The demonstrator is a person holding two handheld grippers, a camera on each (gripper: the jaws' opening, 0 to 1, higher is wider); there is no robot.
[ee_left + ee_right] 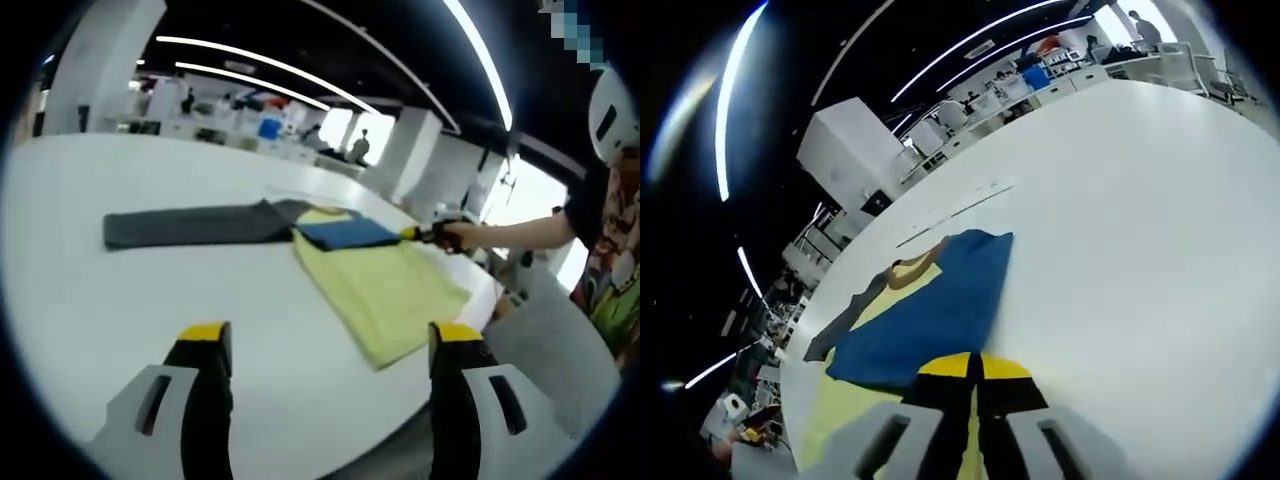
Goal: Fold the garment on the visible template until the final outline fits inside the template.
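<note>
Left gripper (330,345): jaws wide apart, holding nothing, above bare white tabletop (100,300).
Right gripper (974,366): jaws pressed together on the edge of the blue fold (930,315).
Garment (185,226): one, ahead of the left gripper; grey part flat, blue part folded over.
Template (385,285): one yellow sheet under the garment, near the tabletop edge.
Free room: wide on the tabletop beside the right gripper.

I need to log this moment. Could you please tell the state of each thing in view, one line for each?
garment: lying flat, grey sleeve spread out, blue part folded over.
yellow template: flat on the table, partly covered.
left gripper: open, empty.
right gripper: shut on the garment's blue edge.
</note>
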